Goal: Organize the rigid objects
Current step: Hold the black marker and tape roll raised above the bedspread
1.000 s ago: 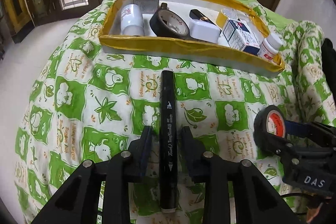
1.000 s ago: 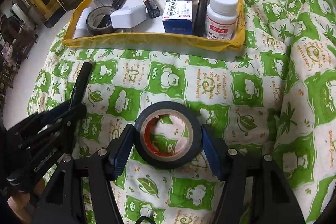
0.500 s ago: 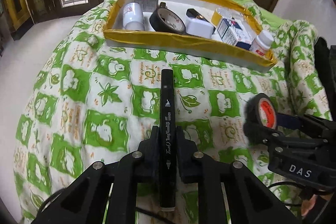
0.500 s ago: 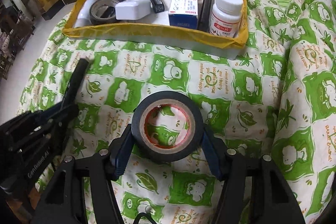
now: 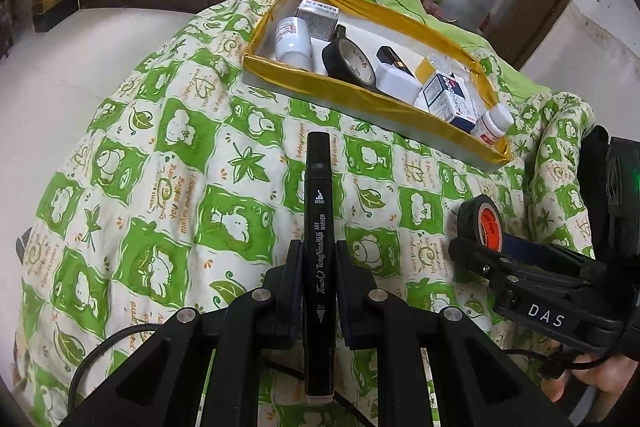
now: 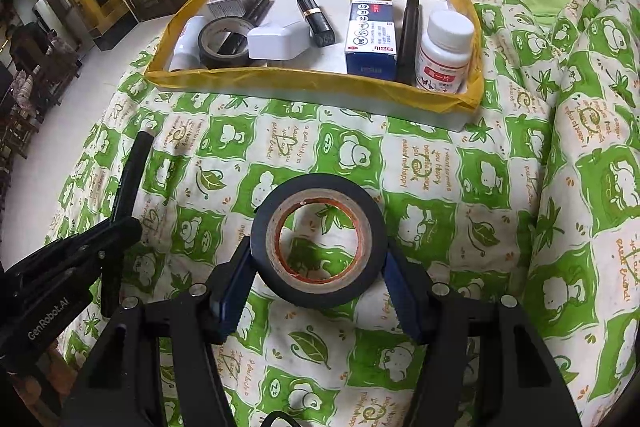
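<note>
1 yellow-rimmed tray, white bottle, blue box, tape roll inside

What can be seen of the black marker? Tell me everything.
The marker is a long, slim black pen that looks like plastic, with white print along its barrel reading "Touch", "ART MARKER" and "BROAD" and a small nib symbol near each end. Its near end looks pale. The left hand-held gripper is shut on its middle, one pad on each side, and holds it above the green patterned quilt. Its far end points toward the yellow-rimmed tray, short of it.
</note>
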A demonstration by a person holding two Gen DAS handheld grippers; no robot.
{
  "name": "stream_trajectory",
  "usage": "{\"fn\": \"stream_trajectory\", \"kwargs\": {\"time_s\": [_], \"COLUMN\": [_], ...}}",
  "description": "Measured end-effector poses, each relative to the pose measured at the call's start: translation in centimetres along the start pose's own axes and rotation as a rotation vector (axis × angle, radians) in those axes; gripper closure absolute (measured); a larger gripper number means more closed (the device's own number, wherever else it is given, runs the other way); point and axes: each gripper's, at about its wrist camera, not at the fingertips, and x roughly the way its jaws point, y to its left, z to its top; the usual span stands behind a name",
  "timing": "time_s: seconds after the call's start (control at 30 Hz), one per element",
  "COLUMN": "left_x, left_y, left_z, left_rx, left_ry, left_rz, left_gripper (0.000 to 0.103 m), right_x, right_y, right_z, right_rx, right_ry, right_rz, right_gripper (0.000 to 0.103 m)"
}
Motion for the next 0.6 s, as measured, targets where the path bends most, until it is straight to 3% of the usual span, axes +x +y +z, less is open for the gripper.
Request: {"fn": "stream_trajectory", "kwargs": {"time_s": [0.6], "left_x": [0.09], "left_y": [-0.04], "left_z": [-0.09], "left_rx": [0.015], "left_ry": [0.000], "left_rz": [0.013], "left_gripper": [0.089], "right_x": [-0.50], "right_y": [-0.16], "right_z": [0.19], "right_rx": [0.006], "right_ry": [-0.018], "right_rz": [0.010], "right_gripper": [0.042]}}
